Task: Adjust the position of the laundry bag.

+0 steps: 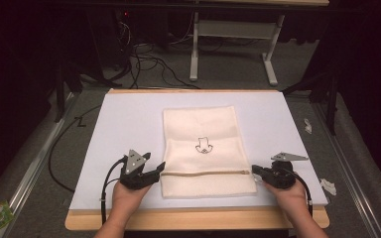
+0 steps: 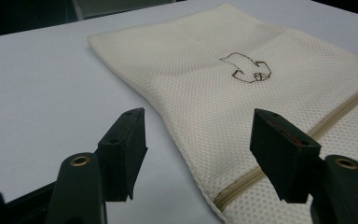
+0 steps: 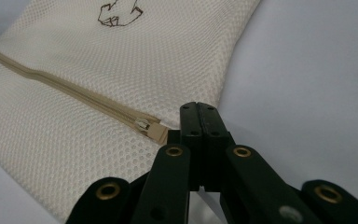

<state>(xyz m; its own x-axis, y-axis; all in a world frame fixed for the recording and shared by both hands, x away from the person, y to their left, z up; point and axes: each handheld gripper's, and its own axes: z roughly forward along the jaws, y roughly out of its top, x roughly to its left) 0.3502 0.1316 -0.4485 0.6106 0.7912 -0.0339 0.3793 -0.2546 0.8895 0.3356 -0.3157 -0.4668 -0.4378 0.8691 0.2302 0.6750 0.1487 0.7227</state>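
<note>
A cream mesh zip bag [image 1: 206, 148] lies flat in the middle of the white worktop [image 1: 124, 124], its zip [image 1: 206, 173] running across near the edge closest to the person. The left hand-held gripper [image 1: 159, 167] sits at the bag's left edge, level with the zip; the right hand-held gripper [image 1: 253, 170] sits at the bag's right edge, at the other end of the zip.

In the left gripper view, the left hand-held gripper [image 2: 200, 154] has its jaws standing well apart, one over bare worktop [image 2: 42, 93] and the other over the mesh zip bag [image 2: 205, 93], gripping nothing; the zip [image 2: 279, 154] passes under the far jaw.

In the right gripper view, the right hand-held gripper [image 3: 199, 123] has its jaws pressed together at the corner where the zip [image 3: 74, 93] ends; the slider [image 3: 144, 125] lies just beside them, and whether they pinch its tab or fabric I cannot tell. This view also shows the mesh weave and the small brown outline print [image 3: 119, 14], which from the high view is a tiny mark [image 1: 203, 146].
</note>
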